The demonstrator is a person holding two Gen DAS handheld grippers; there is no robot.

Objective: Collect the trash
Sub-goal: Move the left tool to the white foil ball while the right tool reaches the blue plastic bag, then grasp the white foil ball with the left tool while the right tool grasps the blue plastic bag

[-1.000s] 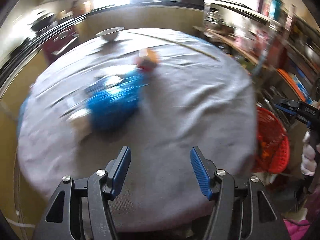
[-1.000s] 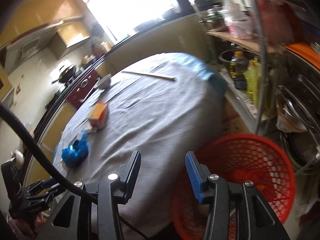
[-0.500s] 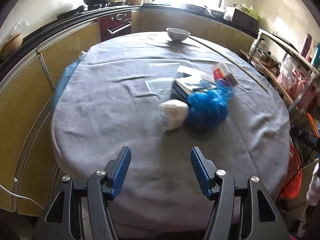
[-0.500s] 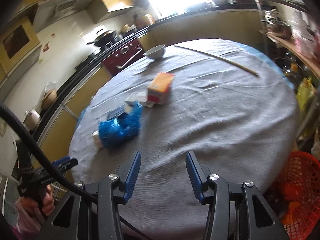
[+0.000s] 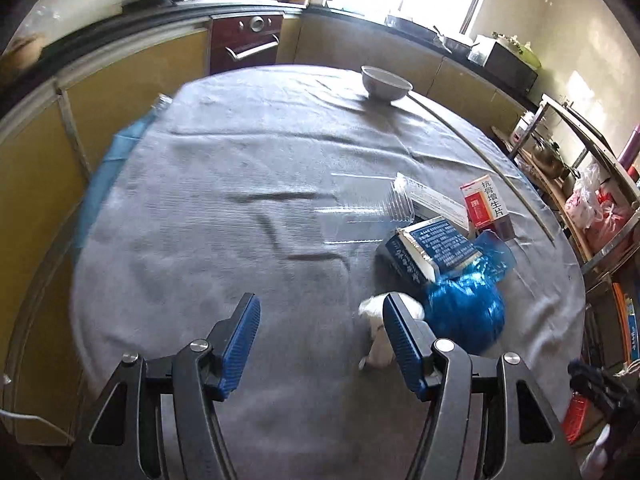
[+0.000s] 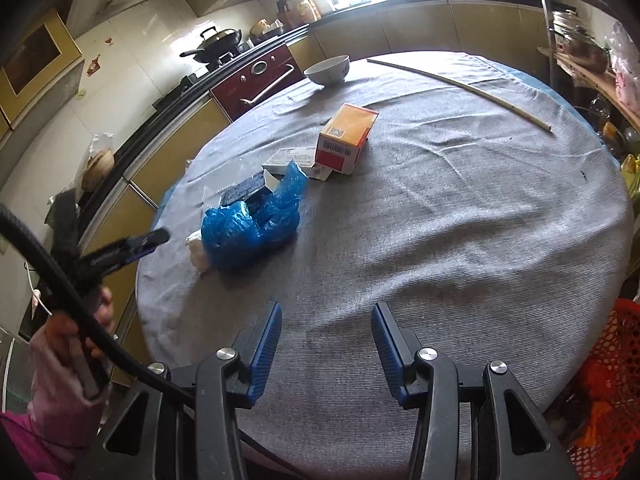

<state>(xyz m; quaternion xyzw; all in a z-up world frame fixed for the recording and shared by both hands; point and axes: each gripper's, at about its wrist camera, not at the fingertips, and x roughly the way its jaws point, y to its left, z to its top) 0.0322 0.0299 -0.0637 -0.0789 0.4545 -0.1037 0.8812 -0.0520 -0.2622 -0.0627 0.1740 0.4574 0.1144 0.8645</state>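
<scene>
A crumpled blue plastic bag (image 5: 464, 312) (image 6: 252, 228) lies on the round grey-clothed table (image 5: 240, 208) (image 6: 460, 208), with a white tissue wad (image 5: 376, 332) (image 6: 197, 250) beside it. Behind the bag are a dark blue box (image 5: 430, 252), a white carton (image 5: 440, 202), a clear plastic container (image 5: 360, 208) and an orange-red medicine box (image 5: 484, 206) (image 6: 347, 138). My left gripper (image 5: 320, 344) is open and empty; its right finger stands in front of the tissue. My right gripper (image 6: 326, 350) is open over bare cloth, well short of the pile.
A white bowl (image 5: 386, 83) (image 6: 328, 70) and a long thin stick (image 6: 460, 88) lie at the table's far side. A red mesh basket (image 6: 608, 392) stands at the lower right below the table edge. Kitchen counters and a shelf rack (image 5: 580, 184) surround the table.
Both views have swung left across the table. The trash pile now sits right of my left gripper, and the red basket has slid to the edge of the right wrist view.
</scene>
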